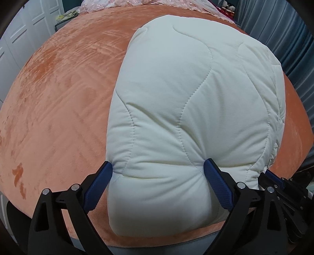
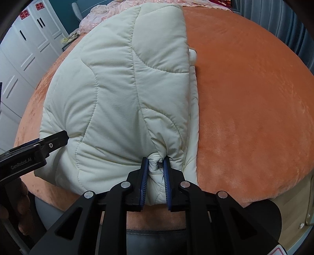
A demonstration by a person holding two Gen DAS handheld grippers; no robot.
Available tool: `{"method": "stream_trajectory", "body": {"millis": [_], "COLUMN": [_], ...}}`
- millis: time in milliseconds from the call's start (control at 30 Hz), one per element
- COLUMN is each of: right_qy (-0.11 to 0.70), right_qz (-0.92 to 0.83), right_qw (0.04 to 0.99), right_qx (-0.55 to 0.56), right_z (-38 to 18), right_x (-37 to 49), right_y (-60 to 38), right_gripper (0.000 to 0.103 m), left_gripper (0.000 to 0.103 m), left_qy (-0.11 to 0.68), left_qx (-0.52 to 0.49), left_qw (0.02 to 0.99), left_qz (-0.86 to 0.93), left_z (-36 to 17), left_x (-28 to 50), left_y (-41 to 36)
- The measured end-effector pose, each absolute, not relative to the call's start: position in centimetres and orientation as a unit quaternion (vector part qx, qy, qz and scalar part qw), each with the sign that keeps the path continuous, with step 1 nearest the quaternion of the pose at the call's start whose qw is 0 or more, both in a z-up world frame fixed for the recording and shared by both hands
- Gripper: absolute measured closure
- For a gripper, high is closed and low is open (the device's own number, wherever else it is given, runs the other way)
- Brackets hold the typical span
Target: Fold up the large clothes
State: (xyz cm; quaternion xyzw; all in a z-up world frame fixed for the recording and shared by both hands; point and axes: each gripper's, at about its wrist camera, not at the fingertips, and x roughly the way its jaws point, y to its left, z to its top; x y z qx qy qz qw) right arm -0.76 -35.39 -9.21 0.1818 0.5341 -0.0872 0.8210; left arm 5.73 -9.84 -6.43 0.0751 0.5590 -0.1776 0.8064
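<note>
A cream quilted padded jacket (image 1: 186,102) lies folded lengthwise on an orange plush bed cover (image 1: 58,98). My left gripper (image 1: 158,164) straddles its puffy near corner with the jaws very wide; both blue pads (image 1: 214,180) dent the fabric at their tips. In the right wrist view the same jacket (image 2: 117,88) stretches away from me. There my right gripper (image 2: 155,166) is shut on a bunched fold of its near right edge. The left gripper's black finger (image 2: 58,137) pokes into the jacket's left side. The right gripper's blue tip (image 1: 272,174) shows at the jacket's right corner.
Pink lacy bedding (image 2: 102,13) lies crumpled at the far end of the bed. White wardrobe doors (image 2: 25,51) stand on the left and blue-grey curtains (image 1: 290,39) on the right. A hand (image 2: 19,198) grips the left tool. The bed's near edge and wooden frame (image 2: 294,211) sit below me.
</note>
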Motion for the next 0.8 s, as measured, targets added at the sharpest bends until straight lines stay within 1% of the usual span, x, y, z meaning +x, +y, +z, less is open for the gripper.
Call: {"method": "stream_trajectory", "body": {"millis": [67,133,167,200,267,300,333,433,533,600,633,667,700,733,800], "right_qy": [0.542,0.547,0.535,0.517,0.474,0.455,0.434,0.404,0.424,0.444,0.454,0.460,0.459,0.446,0.424], "right_qz": [-0.082,-0.085,-0.083,-0.081,-0.090,-0.095,-0.099,-0.118,-0.141,-0.153,-0.147,-0.131,-0.124,-0.129,-0.151], "right_qw": [0.812,0.800,0.804,0.813,0.830,0.834,0.837,0.834,0.806,0.781,0.771,0.765,0.767,0.778,0.804], "right_qx": [0.201,0.231,0.246,0.256,0.280,0.297,0.318,0.357,0.388,0.412,0.422,0.431,0.431,0.423,0.388], "right_z": [-8.6,-6.5,-5.0,-3.5,-0.3,0.8,1.7,2.3,-0.1,-2.8,-3.9,-4.7,-5.0,-4.6,-3.7], "right_x": [-1.4,-1.6,-1.7,-1.6,-0.8,-0.2,0.8,4.6,8.6,10.2,10.8,11.2,11.2,10.8,9.8], "right_y": [-36.3,-37.3,-37.7,-38.2,-39.7,-40.5,-41.4,-43.6,-45.3,-46.0,-45.9,-45.7,-45.3,-45.1,-44.8], "right_gripper": [0.090,0.086,0.084,0.081,0.070,0.055,0.042,0.041,0.041,0.041,0.047,0.060,0.085,0.089,0.092], "left_gripper": [0.010,0.015,0.022,0.025,0.025,0.025,0.025,0.025,0.025,0.025,0.025,0.026,0.030,0.032,0.035], "left_qy": [0.569,0.578,0.578,0.573,0.547,0.537,0.530,0.518,0.518,0.528,0.535,0.540,0.544,0.549,0.553], "left_qx": [0.053,0.023,0.008,-0.004,-0.018,-0.022,-0.025,-0.025,-0.012,-0.006,-0.001,0.004,0.008,0.015,0.022], "left_qw": [0.799,0.790,0.789,0.791,0.809,0.816,0.821,0.828,0.832,0.826,0.823,0.820,0.818,0.814,0.812], "left_qz": [-0.188,-0.202,-0.208,-0.213,-0.214,-0.214,-0.212,-0.211,-0.200,-0.198,-0.193,-0.189,-0.188,-0.187,-0.187], "left_z": [-6.0,-4.6,-3.7,-2.7,-0.1,0.9,1.8,3.4,3.2,2.2,1.5,0.8,0.2,-0.5,-1.5], "left_x": [6.2,6.8,7.3,7.7,9.6,10.6,11.8,15.2,17.5,18.7,19.2,19.5,19.7,19.9,19.9], "left_y": [-9.1,-8.1,-7.6,-7.4,-7.0,-7.2,-7.5,-9.1,-10.7,-11.8,-12.4,-12.9,-13.3,-13.8,-14.6]}}
